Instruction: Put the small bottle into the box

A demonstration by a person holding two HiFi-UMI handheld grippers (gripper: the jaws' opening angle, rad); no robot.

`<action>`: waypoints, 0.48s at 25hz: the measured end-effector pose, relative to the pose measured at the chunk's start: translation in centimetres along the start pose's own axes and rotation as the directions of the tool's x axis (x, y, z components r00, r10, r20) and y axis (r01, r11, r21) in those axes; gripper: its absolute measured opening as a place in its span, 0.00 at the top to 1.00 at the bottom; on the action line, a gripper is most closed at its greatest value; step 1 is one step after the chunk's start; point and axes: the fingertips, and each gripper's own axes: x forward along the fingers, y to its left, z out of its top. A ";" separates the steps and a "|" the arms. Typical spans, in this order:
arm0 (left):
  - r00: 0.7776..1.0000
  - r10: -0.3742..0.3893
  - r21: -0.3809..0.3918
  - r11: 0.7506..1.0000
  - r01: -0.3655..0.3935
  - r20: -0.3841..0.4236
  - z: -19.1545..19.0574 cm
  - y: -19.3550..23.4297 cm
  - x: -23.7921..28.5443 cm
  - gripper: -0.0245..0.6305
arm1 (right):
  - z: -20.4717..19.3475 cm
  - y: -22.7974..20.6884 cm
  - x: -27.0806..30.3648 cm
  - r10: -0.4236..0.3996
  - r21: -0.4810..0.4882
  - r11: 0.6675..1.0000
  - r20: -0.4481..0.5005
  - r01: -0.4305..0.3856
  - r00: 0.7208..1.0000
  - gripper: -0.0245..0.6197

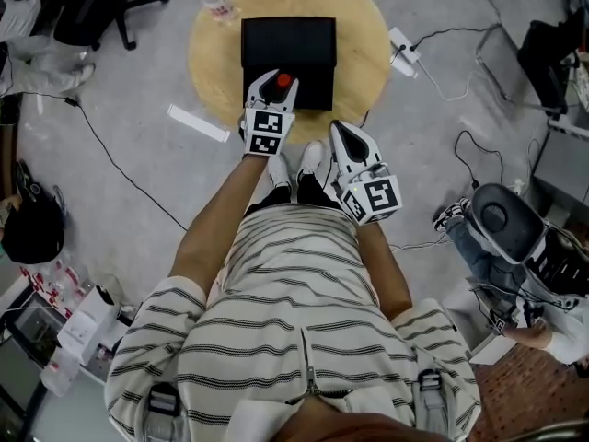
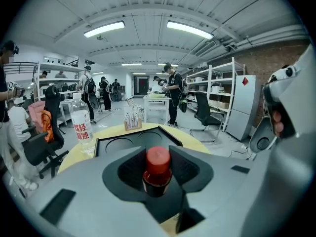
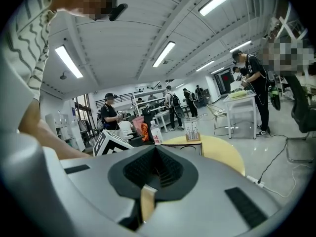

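Left claw point(image 1: 272, 83) clamps the red-capped bottle point(image 2: 157, 163) upright, over the near edge of the box point(image 1: 287, 40); round wells lie open just ahead. Right claw point(image 3: 154, 169), jaws pressed together on nothing, hangs beside it, outside the rim of the table point(image 1: 212, 63).

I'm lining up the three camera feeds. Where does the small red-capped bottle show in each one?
Head view: small bottle just above centre, held by the left gripper at the black box's near edge.
Left gripper view: lower centre, clamped between the tongs.
Right gripper view: not in it.
Shared landmark: the clear water bottle on the round table, seen in all three.
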 end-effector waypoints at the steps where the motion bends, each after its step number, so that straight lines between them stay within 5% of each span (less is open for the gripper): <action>1: 1.000 0.001 -0.001 1.000 -0.001 -0.003 -0.1 0.0 0.1 0.73 | -0.1 0.0 0.0 0.003 0.002 1.000 -0.001 -0.003 1.000 0.94; 12: 0.999 0.014 0.013 1.000 -0.013 -0.042 -1.9 0.5 2.0 0.72 | -0.2 -0.8 0.3 -0.029 -0.030 0.999 -0.020 0.028 0.999 0.94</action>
